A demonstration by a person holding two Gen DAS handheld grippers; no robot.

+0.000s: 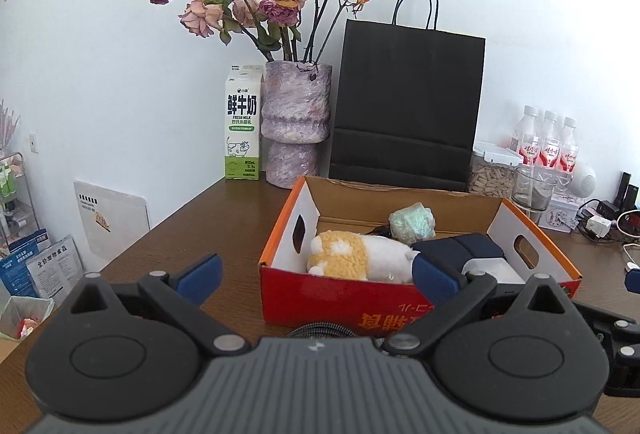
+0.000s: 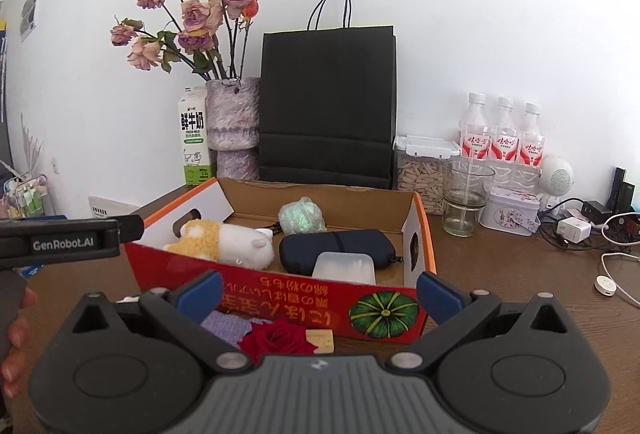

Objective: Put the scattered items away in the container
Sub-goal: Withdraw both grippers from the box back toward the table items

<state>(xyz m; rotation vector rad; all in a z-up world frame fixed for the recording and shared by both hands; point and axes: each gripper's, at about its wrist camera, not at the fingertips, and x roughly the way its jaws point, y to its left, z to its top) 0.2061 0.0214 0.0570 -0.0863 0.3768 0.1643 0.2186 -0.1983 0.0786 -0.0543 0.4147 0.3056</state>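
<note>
A red and orange cardboard box [image 1: 344, 298] [image 2: 280, 290] stands on the brown table. Inside lie a yellow and white plush toy [image 1: 356, 258] [image 2: 224, 240], a green wrapped bundle [image 1: 412, 220] [image 2: 302, 215], a dark blue pouch [image 1: 460, 250] [image 2: 336, 246] and a white plastic tub [image 2: 344, 268]. In front of the box lie a red fabric rose [image 2: 280, 338], a lilac cloth [image 2: 226, 324] and a small tan block [image 2: 320, 340]. My left gripper [image 1: 316, 274] is open and empty before the box. My right gripper [image 2: 318, 294] is open above the rose.
Behind the box stand a milk carton [image 1: 242, 121], a vase of dried roses [image 1: 296, 121], a black paper bag [image 1: 408, 105], a seed jar [image 2: 420, 177], a glass [image 2: 466, 197], water bottles [image 2: 504, 137] and a tin [image 2: 510, 211]. Cables and chargers [image 2: 580, 230] lie at right.
</note>
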